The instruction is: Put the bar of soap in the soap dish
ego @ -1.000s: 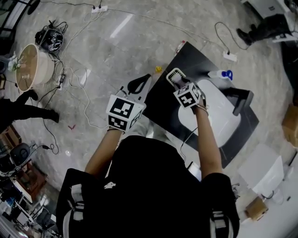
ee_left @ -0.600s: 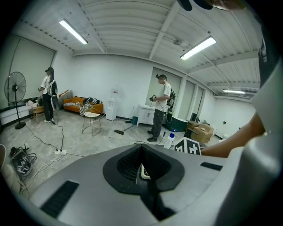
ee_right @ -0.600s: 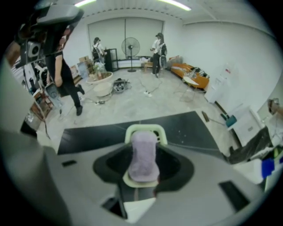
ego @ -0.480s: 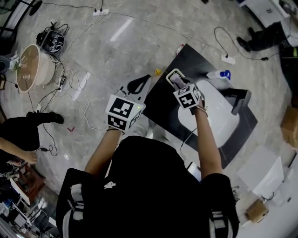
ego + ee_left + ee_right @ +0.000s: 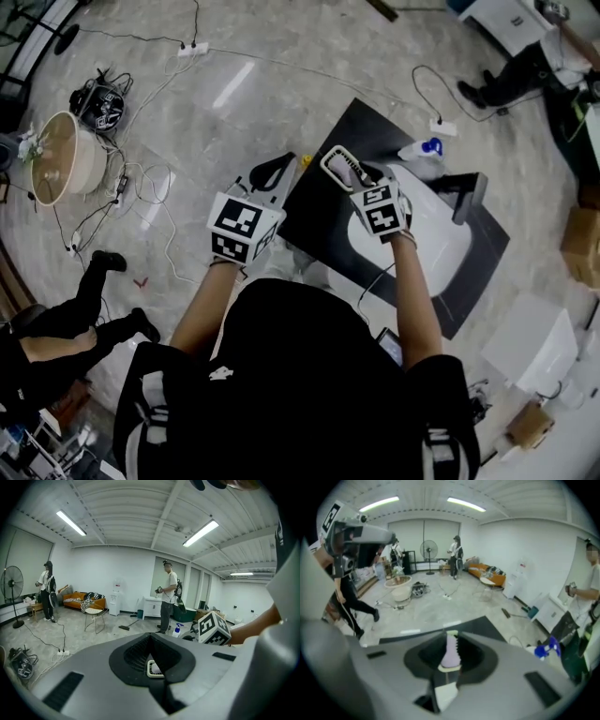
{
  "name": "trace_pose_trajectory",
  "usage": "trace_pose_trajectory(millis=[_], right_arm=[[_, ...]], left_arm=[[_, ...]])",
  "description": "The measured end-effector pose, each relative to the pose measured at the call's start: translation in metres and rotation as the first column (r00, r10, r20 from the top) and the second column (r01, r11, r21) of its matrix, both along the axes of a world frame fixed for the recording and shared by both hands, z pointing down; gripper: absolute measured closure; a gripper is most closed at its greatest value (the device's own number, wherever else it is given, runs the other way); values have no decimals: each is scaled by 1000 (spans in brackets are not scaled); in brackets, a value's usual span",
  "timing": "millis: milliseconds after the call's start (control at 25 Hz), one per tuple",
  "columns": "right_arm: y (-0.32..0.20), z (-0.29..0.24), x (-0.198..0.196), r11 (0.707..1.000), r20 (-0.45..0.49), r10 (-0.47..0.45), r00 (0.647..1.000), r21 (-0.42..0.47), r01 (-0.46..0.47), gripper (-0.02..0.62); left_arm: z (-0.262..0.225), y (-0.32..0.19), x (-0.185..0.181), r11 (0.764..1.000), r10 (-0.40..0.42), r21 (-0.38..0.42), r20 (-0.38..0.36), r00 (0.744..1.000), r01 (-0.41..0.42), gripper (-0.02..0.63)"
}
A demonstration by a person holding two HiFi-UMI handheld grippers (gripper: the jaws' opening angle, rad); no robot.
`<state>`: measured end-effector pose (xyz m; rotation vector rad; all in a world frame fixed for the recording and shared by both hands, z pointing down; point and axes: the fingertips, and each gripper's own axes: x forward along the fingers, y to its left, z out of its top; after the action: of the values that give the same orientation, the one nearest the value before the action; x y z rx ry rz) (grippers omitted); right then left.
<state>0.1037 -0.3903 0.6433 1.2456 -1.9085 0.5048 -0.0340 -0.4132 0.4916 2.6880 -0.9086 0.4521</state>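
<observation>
Lilac bar of soap (image 5: 451,651) seems seated in the cream slatted plastic soap dish (image 5: 328,157) pinched by the right tongs (image 5: 362,182): keep it level; left tongs (image 5: 274,172) pressed together, empty.

Head view: the marker cube covered the jaws of the right gripper (image 5: 352,178), and the wearer's arm and shoulder concealed part of the near edge of the black mat (image 5: 319,202). A person (image 5: 70,323) was cropped by the left border. Left gripper view: the soap dish (image 5: 154,668) appeared too small to show its contents. Right gripper view: the dish's near end was blurred.
</observation>
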Motion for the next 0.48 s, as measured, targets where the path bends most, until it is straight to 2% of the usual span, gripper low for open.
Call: trace_pose_trajectory(millis=[280,480], right_arm=[[9,-63,9,985,63,103,993,136,-110,541],[10,-122,19,950,113,126,986,272,-153,554]], left_arm=[[-29,5,5,997,17,69,-2,1000,-17,581],[-53,8,11,993,23,117,-12,1000,-21,581]])
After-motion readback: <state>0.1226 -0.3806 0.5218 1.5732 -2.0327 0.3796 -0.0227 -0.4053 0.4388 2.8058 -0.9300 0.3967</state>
